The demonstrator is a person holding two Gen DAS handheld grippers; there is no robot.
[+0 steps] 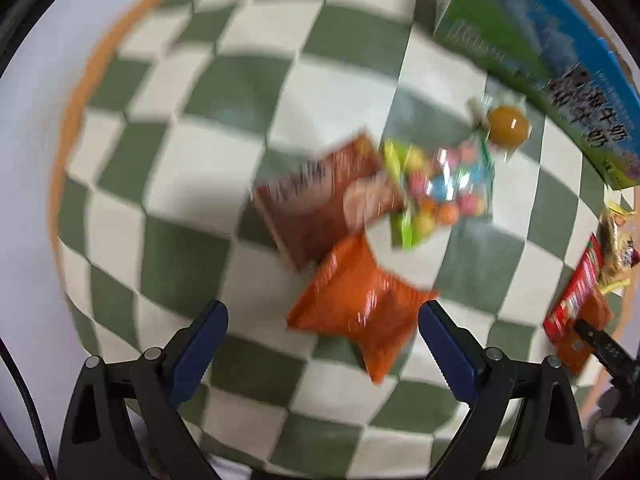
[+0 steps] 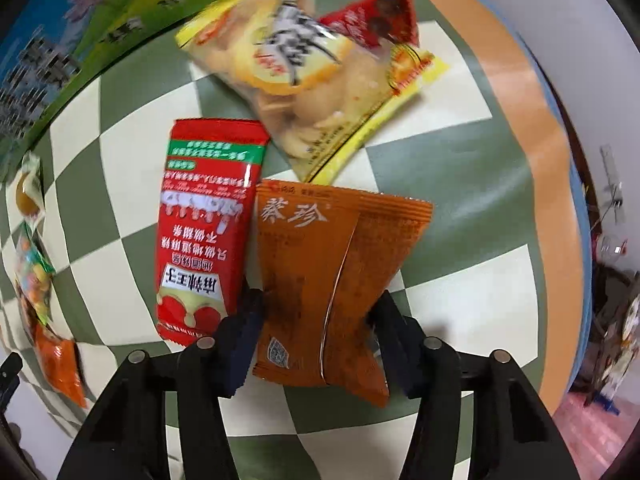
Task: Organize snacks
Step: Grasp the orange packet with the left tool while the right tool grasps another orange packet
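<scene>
Orange packet (image 2: 332,280): foil sachet lying between the two fingers of the right tool (image 2: 316,320), seam side up; the fingers sit against its pinched sides, so the right tool appears closed on it, the packet resting on or just above the table.
Right tool surroundings: red packet (image 2: 208,224) just beside the orange one, touching along one edge; yellow chip bag (image 2: 312,80) farther out, partly over a small red sachet (image 2: 376,16).
Left tool (image 1: 324,340): fingers spread wide, holding nothing, poised above an orange crinkled bag (image 1: 360,304).
Left tool surroundings: brown packet (image 1: 320,200) and a clear bag of coloured candies (image 1: 444,184) overlapping beyond it; a wrapped amber sweet (image 1: 508,124) past those.
Carton (image 1: 560,68): blue-green printed box at the far edge, likely the destination.
Table (image 1: 200,160): green-and-cream checked cloth.
Technique: grip the sachet mid-body, lift straight so the red neighbour is not dragged, and keep like snacks grouped.
</scene>
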